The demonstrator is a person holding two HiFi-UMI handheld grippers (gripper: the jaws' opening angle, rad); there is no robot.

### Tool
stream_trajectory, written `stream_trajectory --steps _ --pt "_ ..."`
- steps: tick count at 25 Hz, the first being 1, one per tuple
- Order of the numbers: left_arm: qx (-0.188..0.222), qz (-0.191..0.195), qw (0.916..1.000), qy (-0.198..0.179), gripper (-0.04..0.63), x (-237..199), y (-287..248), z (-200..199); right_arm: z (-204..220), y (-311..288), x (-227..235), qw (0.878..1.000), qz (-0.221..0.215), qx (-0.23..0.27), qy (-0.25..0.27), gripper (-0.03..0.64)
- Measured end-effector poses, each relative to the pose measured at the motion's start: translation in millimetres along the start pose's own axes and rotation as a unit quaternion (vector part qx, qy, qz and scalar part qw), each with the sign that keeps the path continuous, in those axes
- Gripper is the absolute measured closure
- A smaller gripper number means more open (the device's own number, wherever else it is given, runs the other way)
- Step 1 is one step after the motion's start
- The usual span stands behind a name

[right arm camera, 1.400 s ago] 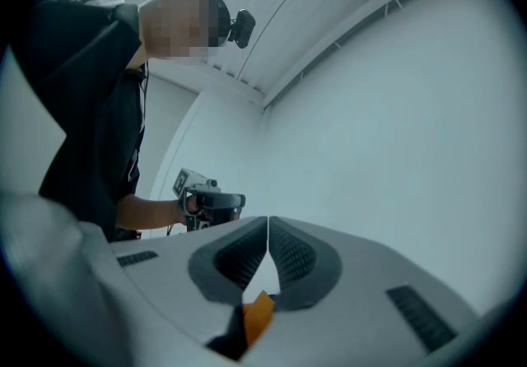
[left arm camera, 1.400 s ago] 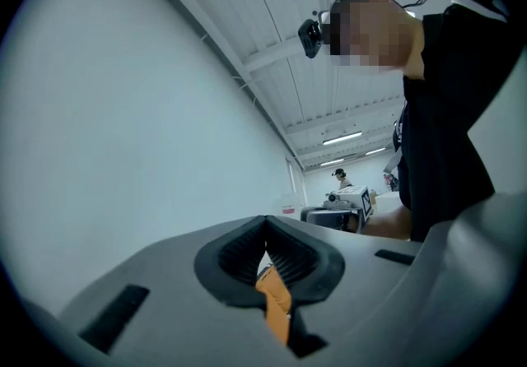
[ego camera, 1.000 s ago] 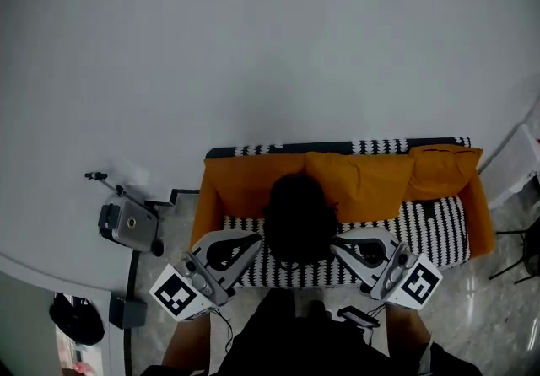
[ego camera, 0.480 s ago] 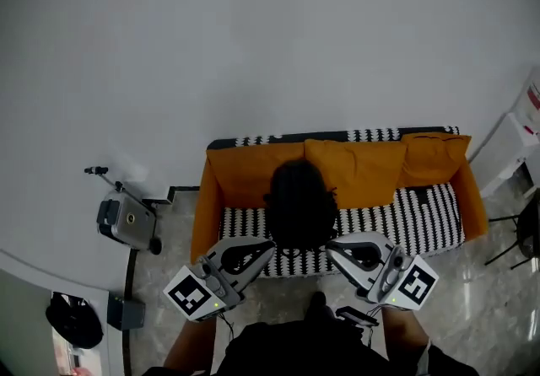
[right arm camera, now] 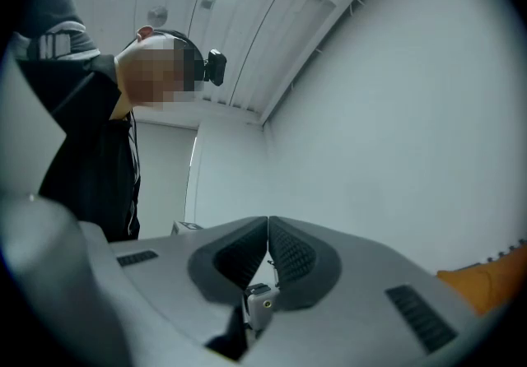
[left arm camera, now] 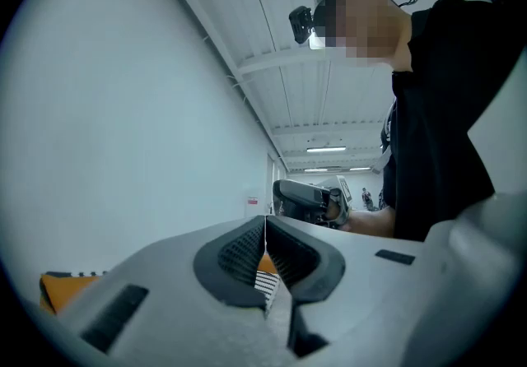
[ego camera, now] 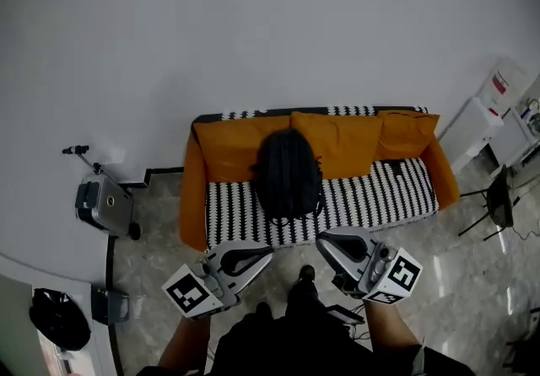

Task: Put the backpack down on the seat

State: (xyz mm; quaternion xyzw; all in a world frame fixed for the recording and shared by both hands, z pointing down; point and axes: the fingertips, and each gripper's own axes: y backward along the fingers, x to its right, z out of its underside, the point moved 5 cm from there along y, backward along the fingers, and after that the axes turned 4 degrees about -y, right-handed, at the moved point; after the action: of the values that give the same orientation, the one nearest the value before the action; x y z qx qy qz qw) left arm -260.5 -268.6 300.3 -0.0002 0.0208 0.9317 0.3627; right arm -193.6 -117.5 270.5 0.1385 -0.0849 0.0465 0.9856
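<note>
A black backpack (ego camera: pixel 287 174) stands on the black-and-white striped sofa seat (ego camera: pixel 388 196), leaning back against the orange cushions (ego camera: pixel 342 138). Both grippers hang over the floor in front of the sofa, apart from the backpack. My left gripper (ego camera: pixel 267 252) is shut and holds nothing; its ribbed pads meet in the left gripper view (left arm camera: pixel 265 232). My right gripper (ego camera: pixel 321 241) is likewise shut and empty, its pads together in the right gripper view (right arm camera: pixel 268 232). Both gripper views point upward at the wall, the ceiling and the person.
A grey machine (ego camera: pixel 99 206) sits on the floor left of the sofa. Right of the sofa are a white water dispenser (ego camera: pixel 489 109) and a black stand (ego camera: pixel 499 197). A dark box (ego camera: pixel 110 305) and a black bag (ego camera: pixel 59 319) lie lower left.
Both grippers have drawn back from the backpack's sides to over the floor. The backpack stays on the seat, and the head view has backed away from the sofa.
</note>
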Motion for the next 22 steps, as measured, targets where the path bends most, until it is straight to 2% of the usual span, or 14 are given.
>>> stream_trajectory --steps 4,8,10,12,14,17,22 --pt "0.003 0.009 0.9998 0.016 0.572 16.9 11.5 4.8 12.4 13.3 -15.3 0.999 0.029 -0.019 -0.014 0.589" --pt "0.017 0.024 0.9996 0.0 0.572 33.7 7.6 -7.6 15.0 29.9 -25.1 0.998 0.027 -0.05 0.018 0.589" --pt "0.034 0.028 0.9986 -0.03 0.572 41.8 3.2 -15.9 20.4 37.7 -22.0 0.997 0.028 -0.064 0.024 0.589" --pt "0.012 0.017 0.9989 -0.042 0.572 49.8 -2.1 -8.6 22.3 47.3 -22.8 0.998 0.021 -0.063 0.016 0.591" --pt "-0.01 0.008 0.9996 -0.024 0.572 59.6 -9.7 3.0 19.8 62.1 -30.0 0.998 0.015 -0.059 0.011 0.591" --pt "-0.011 0.017 0.9998 -0.007 0.572 78.9 -25.3 6.8 10.1 95.6 -41.8 0.998 0.011 -0.053 0.015 0.591" --pt "-0.018 0.033 0.999 -0.022 0.572 112.4 -53.9 11.7 8.1 164.1 -46.0 0.998 0.033 -0.062 -0.002 0.591"
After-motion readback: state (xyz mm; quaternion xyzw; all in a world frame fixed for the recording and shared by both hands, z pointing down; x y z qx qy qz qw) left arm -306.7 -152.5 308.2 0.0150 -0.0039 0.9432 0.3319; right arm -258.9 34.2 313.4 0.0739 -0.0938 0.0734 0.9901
